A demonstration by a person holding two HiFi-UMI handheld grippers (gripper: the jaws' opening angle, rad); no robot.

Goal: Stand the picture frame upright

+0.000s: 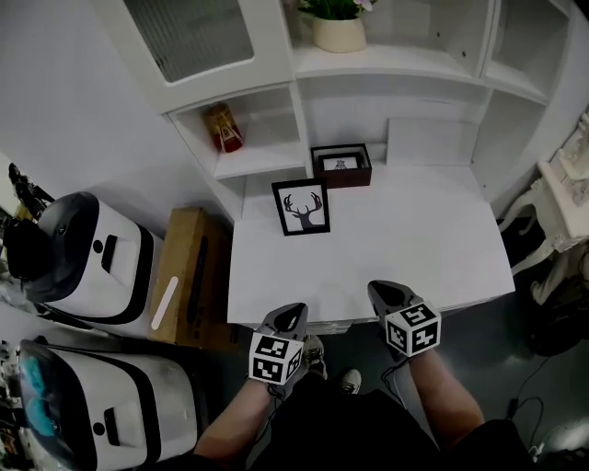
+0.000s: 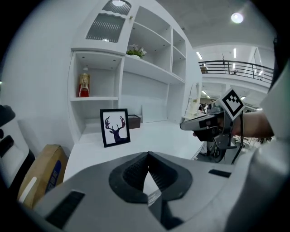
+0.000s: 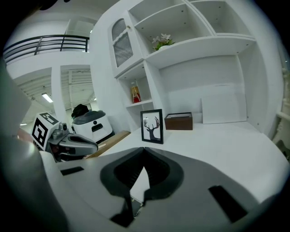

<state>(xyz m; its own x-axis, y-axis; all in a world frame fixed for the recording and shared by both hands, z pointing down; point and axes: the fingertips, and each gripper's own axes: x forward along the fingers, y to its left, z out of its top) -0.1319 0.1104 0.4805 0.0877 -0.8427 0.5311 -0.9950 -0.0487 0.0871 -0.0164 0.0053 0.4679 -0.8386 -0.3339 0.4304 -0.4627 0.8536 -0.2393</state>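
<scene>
The black picture frame (image 1: 302, 208) with a deer-head print stands upright at the back left of the white desk (image 1: 405, 248); it also shows as the frame (image 2: 115, 127) in the left gripper view and the frame (image 3: 152, 126) in the right gripper view. My left gripper (image 1: 291, 317) hovers at the desk's near edge, shut and empty. The right gripper (image 1: 387, 292) sits beside it over the front edge, likewise shut with nothing between its jaws. Both are well short of the frame.
A dark brown box (image 1: 341, 166) sits behind the frame by the shelf unit. A red bottle (image 1: 224, 128) stands in the left cubby and a potted plant (image 1: 338, 24) on the shelf above. A cardboard box (image 1: 189, 276) and white machines (image 1: 87, 248) stand left of the desk.
</scene>
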